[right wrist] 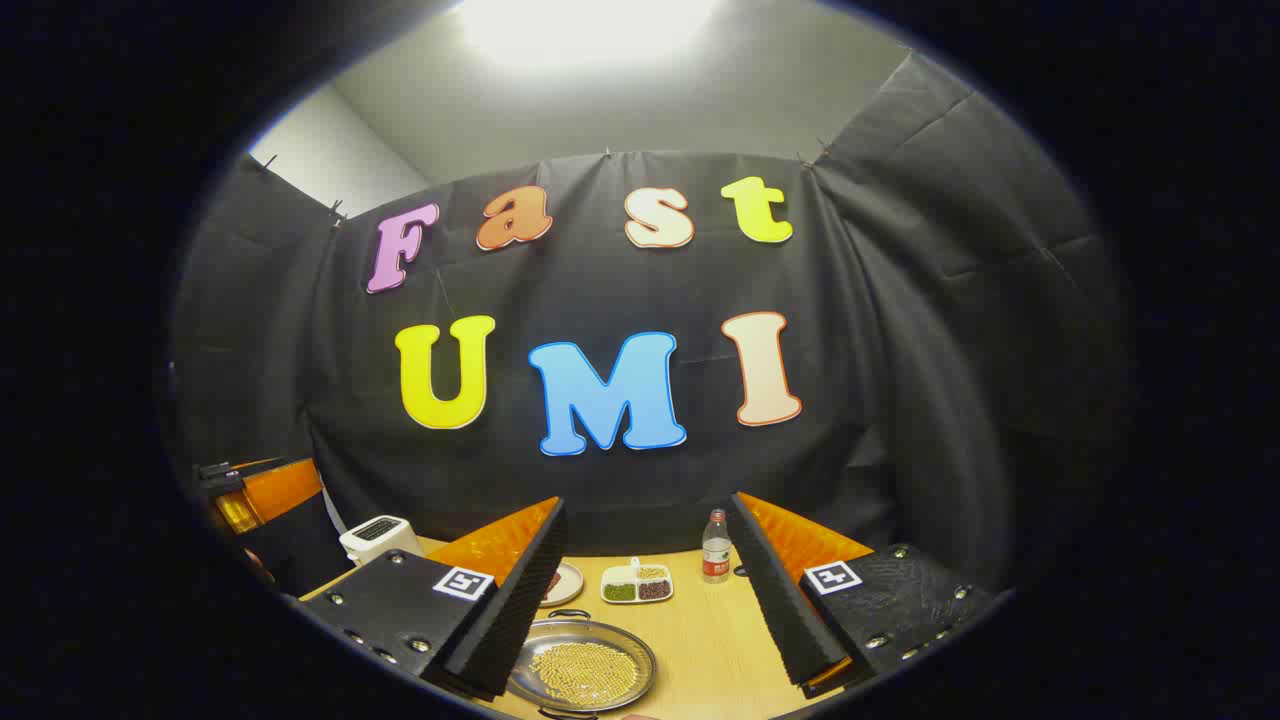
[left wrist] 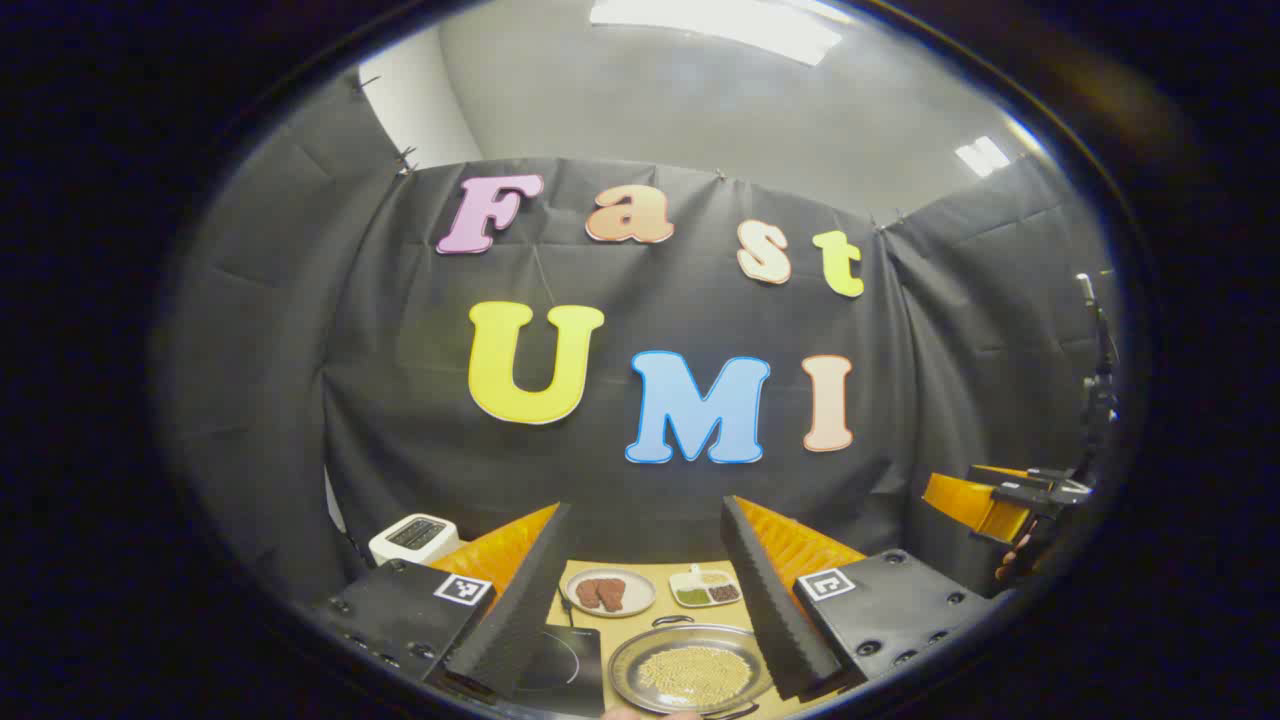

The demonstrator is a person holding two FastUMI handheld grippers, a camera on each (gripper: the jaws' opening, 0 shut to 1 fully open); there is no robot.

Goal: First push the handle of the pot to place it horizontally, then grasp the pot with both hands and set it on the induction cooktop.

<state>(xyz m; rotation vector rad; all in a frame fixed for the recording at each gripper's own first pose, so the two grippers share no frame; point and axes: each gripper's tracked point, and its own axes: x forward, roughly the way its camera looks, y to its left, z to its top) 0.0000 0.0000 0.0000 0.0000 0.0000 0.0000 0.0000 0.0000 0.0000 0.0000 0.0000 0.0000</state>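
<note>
The wooden surface [right wrist: 700, 640] carries the pot [right wrist: 582, 676] of yellow grains near, with the induction cooktop [left wrist: 562, 660] on its left. Farther back sit a plate [left wrist: 609, 592] (brown pieces on it), a divided dish [right wrist: 636, 586], a bottle [right wrist: 716, 548] and a white toaster [right wrist: 378, 538] far left.

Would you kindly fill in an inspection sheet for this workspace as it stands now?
Surface: wooden table, level.
Job's things: pot of yellow grains beside the cooktop, not on it.
Clutter: toaster, plate of brown food, divided dish, bottle.
Grippers: left gripper and right gripper above the table, jaws open, holding nothing.
Cables: nothing seen.
Surroundings: black cloth wall, ceiling light.
</note>
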